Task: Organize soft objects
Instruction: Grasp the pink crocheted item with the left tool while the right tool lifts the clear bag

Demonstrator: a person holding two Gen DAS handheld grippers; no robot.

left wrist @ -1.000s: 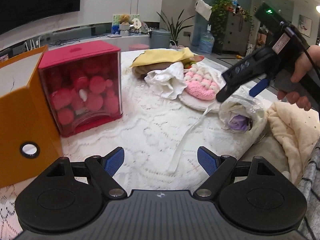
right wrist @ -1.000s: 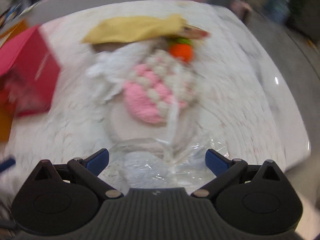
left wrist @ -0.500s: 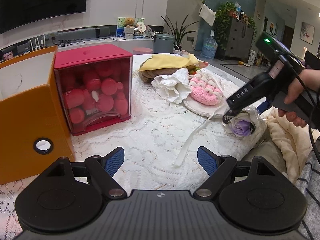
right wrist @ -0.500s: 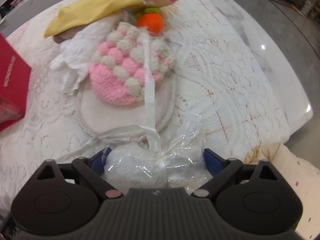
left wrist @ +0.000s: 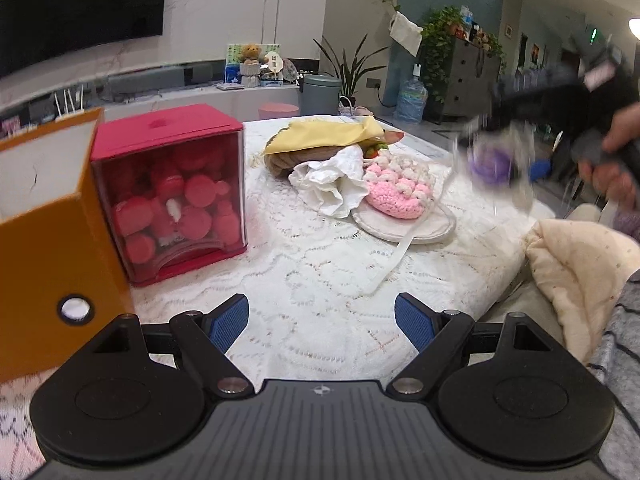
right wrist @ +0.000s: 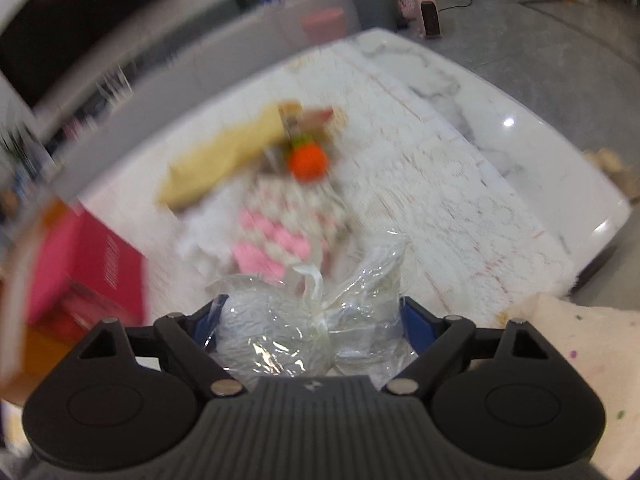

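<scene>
A soft ball wrapped in clear cellophane with a white ribbon (right wrist: 276,336) sits between the blue pads of my right gripper (right wrist: 312,320). Its jaws are closing on it and the pads press the wrap. In the left wrist view the same bundle (left wrist: 490,162), purple inside, hangs blurred in the air above the table's right edge, carried by a hand (left wrist: 612,172). My left gripper (left wrist: 322,322) stands open and empty low over the lace tablecloth (left wrist: 312,264). A pink and cream crochet piece (left wrist: 396,196) lies on a round pad (left wrist: 404,224).
A red see-through box of pink balls (left wrist: 176,196) stands left, against an orange box (left wrist: 44,248). A white cloth (left wrist: 332,184), a yellow cloth (left wrist: 324,134) and an orange crochet ball (right wrist: 307,162) lie behind. A cream cloth (left wrist: 576,268) hangs at the right.
The right gripper narrowed around the wrapped ball and lifted it off the table's right edge, rolling as it rose. The left gripper barely moved.
</scene>
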